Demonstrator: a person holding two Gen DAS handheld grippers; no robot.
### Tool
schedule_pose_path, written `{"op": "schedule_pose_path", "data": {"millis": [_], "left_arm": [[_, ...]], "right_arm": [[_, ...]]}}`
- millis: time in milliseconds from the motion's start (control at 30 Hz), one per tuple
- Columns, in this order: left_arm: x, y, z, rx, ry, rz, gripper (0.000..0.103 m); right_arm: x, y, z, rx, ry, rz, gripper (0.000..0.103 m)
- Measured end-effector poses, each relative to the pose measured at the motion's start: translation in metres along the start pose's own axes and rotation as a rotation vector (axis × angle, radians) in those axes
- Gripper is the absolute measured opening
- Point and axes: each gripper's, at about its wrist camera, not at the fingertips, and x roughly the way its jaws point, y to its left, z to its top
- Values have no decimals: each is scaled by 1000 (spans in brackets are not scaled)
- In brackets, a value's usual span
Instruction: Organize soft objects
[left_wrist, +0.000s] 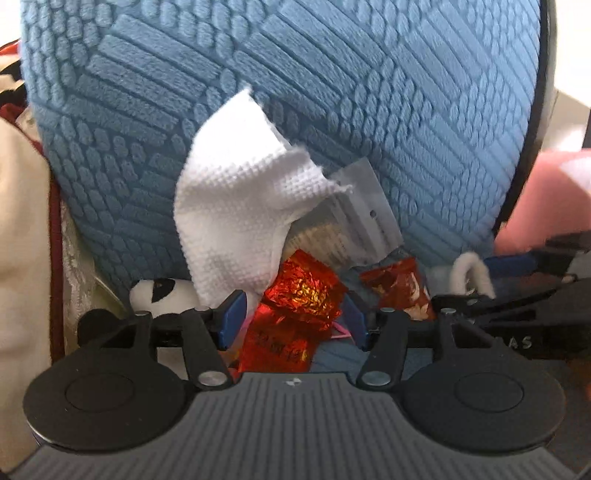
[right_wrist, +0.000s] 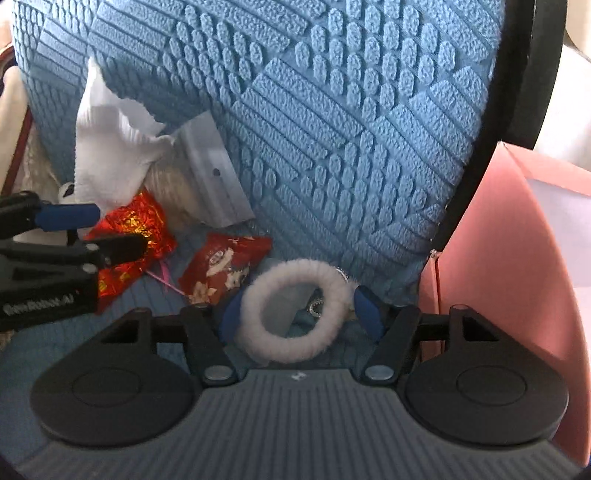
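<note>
Straddling a red packet (left_wrist: 295, 295), the left gripper (left_wrist: 291, 314) stands spread; the right gripper (right_wrist: 299, 314), spread, brackets the ring (right_wrist: 295, 310) beside it. Nothing looks sorted yet.

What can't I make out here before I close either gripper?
- Panda toy: left view, mostly behind the tissue and left gripper; a sliver in the right view.
- Clear packet: contents hidden by tissue, both views.
- Charm on the fluffy ring: right view, too small.
- Pink box: cut off by the frame edge.
</note>
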Motion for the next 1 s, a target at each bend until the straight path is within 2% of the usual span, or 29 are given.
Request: {"op": "schedule_pose_path", "data": {"millis": [233,367,500,633,833,933,1000], "left_arm": [[9,-17,-5,125,8,23,68],[16,-19,-6,156,-8,69,68],[27,-20,-6,167,31,69,68],[37,-30,-8,230,52,107,68],[41,-29,-7,211,45,112,60],[44,-30,-9,209,50,105,59],[41,-29,-8,197,55,100,59]], "right_arm": [[3,-6,-3,-9,17,4,59],[5,-4,-6,-50,16,-7,49],[4,1,-6,-50,5,-10,39],[3,3,-5,-42,-7,-18,32],[0,9,-3,-52,-19,-31,25],[-1,10,-2,-51,-23,-34,22],[-6,11,0,-59,-34,-34,16]]}}
